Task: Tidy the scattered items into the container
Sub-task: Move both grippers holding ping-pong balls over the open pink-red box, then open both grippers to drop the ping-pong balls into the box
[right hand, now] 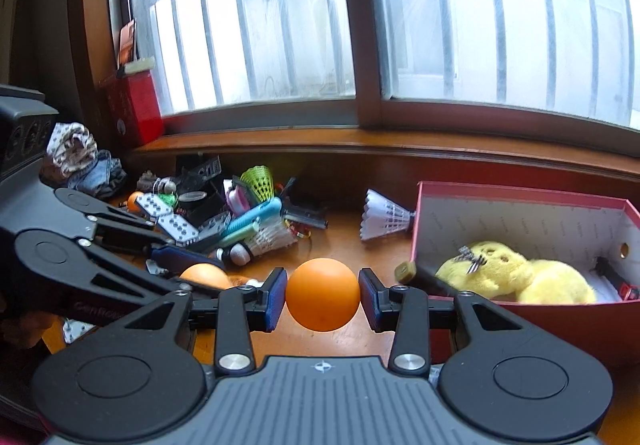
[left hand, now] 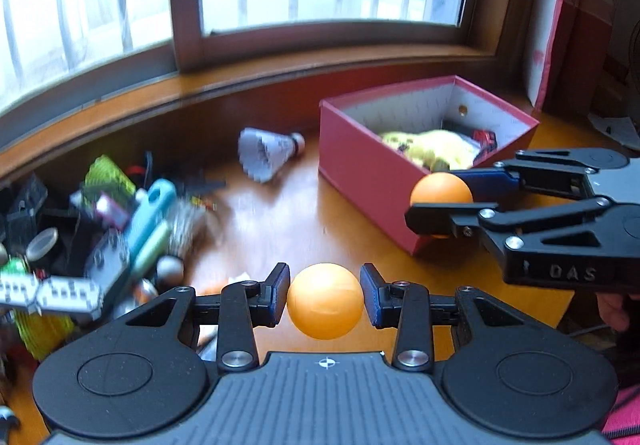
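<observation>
Over the desk: you held one orange ball in each gripper, both clear of the wooden top.
Left gripper [left hand: 325, 301]: its pads were pressed on the left ball [left hand: 325, 301], still short of the red box [left hand: 360, 169].
Right gripper [right hand: 322, 295]: it was clamped on the right ball [right hand: 322, 295], at the box's near edge [right hand: 520, 309].
Box contents: a yellow plush toy [right hand: 516, 277] and a dark item at the far end already lay inside.
Left to tidy: the white shuttlecock [right hand: 384, 221] beside the box and the pile of small items [right hand: 224, 221] further left.
Risk: smooth round balls could squirt from flat pads if you loosened too early; a released ball might bounce off the plush and out over the wall.
Risk: both grippers heading for one opening could collide.
Left view only: the right gripper seen from the side, its ball above the box corner.
Right view only: the box floor in full, and a folded cloth [right hand: 80, 161] by the window.
</observation>
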